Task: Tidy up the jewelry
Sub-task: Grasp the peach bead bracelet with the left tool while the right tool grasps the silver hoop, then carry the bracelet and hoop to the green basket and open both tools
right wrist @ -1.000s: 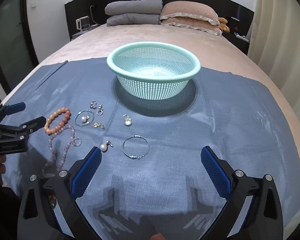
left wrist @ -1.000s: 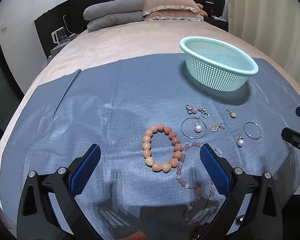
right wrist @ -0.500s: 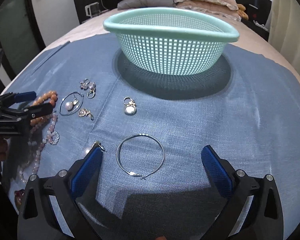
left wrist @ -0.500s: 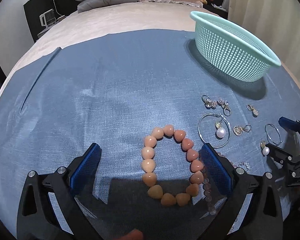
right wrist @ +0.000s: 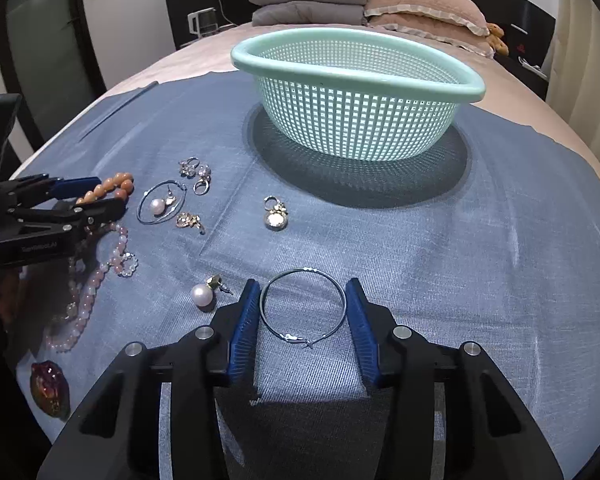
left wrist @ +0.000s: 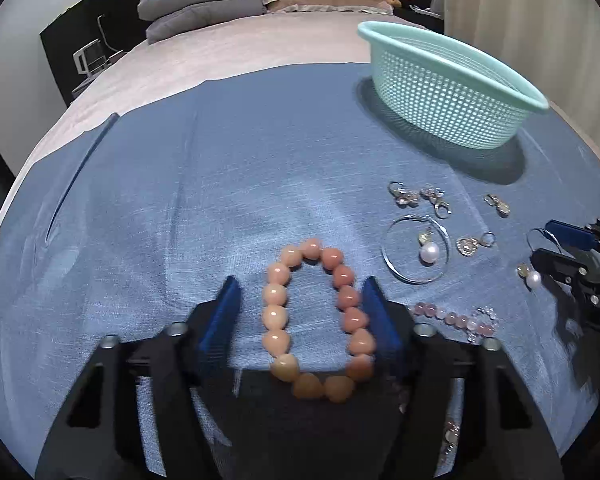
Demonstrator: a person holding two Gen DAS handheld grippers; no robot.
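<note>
An orange bead bracelet (left wrist: 315, 320) lies on the blue cloth (left wrist: 220, 200) between the jaws of my left gripper (left wrist: 304, 304); the right jaw touches the beads, the left stands a little off. A silver hoop earring (right wrist: 303, 307) lies between the jaws of my right gripper (right wrist: 303, 312), which stand close on both sides of it. A teal mesh basket (right wrist: 356, 92) stands empty behind. Loose earrings, a hoop with a pearl (right wrist: 160, 204), a pearl stud (right wrist: 202, 294) and a pink bead bracelet (right wrist: 88, 296) lie on the cloth.
The cloth covers a bed with pillows (right wrist: 364, 4) at the far end. A dark red stone (right wrist: 49, 387) lies at the near left edge of the cloth in the right wrist view. The two grippers are close side by side.
Both grippers have come down and forward onto the cloth. Their jaws have narrowed, the left around the orange bracelet and the right around the silver hoop.
</note>
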